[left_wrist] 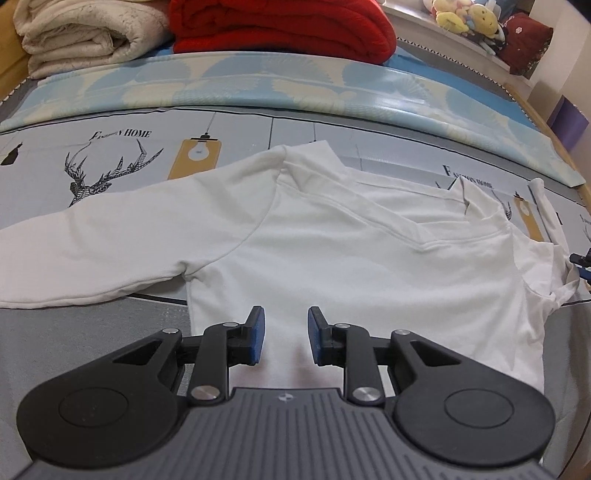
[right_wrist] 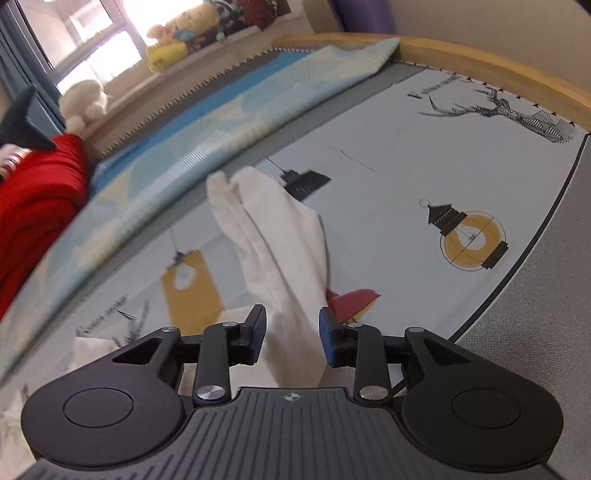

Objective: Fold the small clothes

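A white long-sleeved shirt (left_wrist: 332, 251) lies spread on the printed bedsheet (left_wrist: 110, 158), neckline away from me and its left sleeve (left_wrist: 92, 236) stretched out flat. My left gripper (left_wrist: 286, 334) hovers over the lower body of the shirt near its left side seam. It is open, and its blue pads (left_wrist: 257, 332) stand apart with only flat fabric below them. In the right wrist view the other sleeve (right_wrist: 280, 236) runs away from me in a creased strip. My right gripper (right_wrist: 293, 338) is open and straddles the near end of that sleeve, with the cloth between its fingers.
A folded cream blanket (left_wrist: 81, 33) and a red blanket (left_wrist: 280, 26) sit at the far side behind a blue patterned quilt (left_wrist: 295, 85). Plush toys (left_wrist: 469, 18) line a ledge. The wooden bed rail (right_wrist: 480, 62) borders the sheet on the right.
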`<state>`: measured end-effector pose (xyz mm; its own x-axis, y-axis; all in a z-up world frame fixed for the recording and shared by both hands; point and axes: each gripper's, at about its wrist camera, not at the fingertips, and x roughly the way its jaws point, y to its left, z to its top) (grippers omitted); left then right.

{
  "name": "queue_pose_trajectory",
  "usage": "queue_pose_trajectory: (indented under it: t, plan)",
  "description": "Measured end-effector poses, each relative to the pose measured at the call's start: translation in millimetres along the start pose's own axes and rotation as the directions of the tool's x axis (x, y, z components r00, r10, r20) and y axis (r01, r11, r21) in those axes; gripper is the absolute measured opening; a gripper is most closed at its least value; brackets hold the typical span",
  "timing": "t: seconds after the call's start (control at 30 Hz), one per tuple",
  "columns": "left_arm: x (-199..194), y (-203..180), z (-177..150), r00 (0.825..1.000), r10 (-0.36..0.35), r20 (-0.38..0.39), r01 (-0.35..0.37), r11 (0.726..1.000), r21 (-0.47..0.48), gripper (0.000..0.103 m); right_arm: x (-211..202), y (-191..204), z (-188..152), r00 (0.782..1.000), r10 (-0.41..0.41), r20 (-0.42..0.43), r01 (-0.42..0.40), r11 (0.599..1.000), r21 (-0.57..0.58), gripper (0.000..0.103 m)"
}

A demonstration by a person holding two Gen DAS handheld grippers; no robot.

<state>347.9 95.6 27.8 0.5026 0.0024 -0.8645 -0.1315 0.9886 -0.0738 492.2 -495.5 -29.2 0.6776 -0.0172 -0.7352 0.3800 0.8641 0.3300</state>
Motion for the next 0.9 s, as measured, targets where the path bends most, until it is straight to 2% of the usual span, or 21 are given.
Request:
queue_pose_trajectory:
  t: [0.07,0.13,0.2,0.23,0.37,0.47,0.53,0.63,0.7,0.77,0.83,0.9]
  plan:
    - [1,3,1,1.000,0.004,-0.002,-0.004,1.000,-0.006,0.028,5,3,-1,1.000,0.013,-0.011,-0.013,1.000,-0.009,0.033]
    - [1,6,1,1.000,0.007,-0.005,-0.007,1.000,-0.011,0.028,6,6,0,1.000,0.020,-0.009,-0.020,0.999,-0.033,0.028]
    - [1,8,2,1.000,0.006,-0.008,-0.007,1.000,-0.013,0.028,4,10,1,0.999,0.046,-0.009,-0.046,0.998,-0.048,0.006]
    - [1,8,2,1.000,0.006,-0.008,-0.006,1.000,-0.009,0.028,1,12,2,0.999,0.051,-0.003,-0.051,0.997,-0.058,0.005]
    - [-3,10,2,1.000,0.002,0.000,-0.002,1.000,-0.009,0.028,-31,9,11,0.995,0.038,0.088,-0.033,0.998,-0.058,0.004]
    - [-9,13,2,1.000,0.000,0.014,0.000,1.000,-0.008,0.028,-61,-11,12,0.993,-0.020,0.116,0.018,1.000,0.021,0.003]
    - [-13,16,2,1.000,-0.001,0.017,0.001,1.000,-0.006,0.028,-77,-27,6,0.991,-0.113,0.070,0.106,0.989,0.099,0.003]
    - [-17,20,0,1.000,-0.003,0.016,0.003,1.000,-0.007,0.028,-89,-57,-20,0.971,-0.233,-0.057,0.240,0.941,0.239,0.003]
    - [-17,19,-1,1.000,-0.003,0.011,0.003,1.000,-0.008,0.028,-86,-66,-34,0.966,-0.233,-0.117,0.253,0.943,0.215,0.003]
    - [-19,15,-3,1.000,-0.006,0.013,0.006,1.000,0.000,0.029,-88,-70,-36,0.967,-0.230,-0.111,0.248,0.950,0.190,0.004]
    - [-19,10,-6,1.000,-0.013,0.011,0.012,1.000,0.016,0.029,-93,-70,-31,0.968,-0.244,-0.063,0.251,0.954,0.162,0.005]
    - [-17,5,-8,1.000,-0.011,0.007,0.011,0.999,0.032,0.029,-100,-64,-25,0.953,-0.301,0.021,0.296,0.948,0.117,0.016]
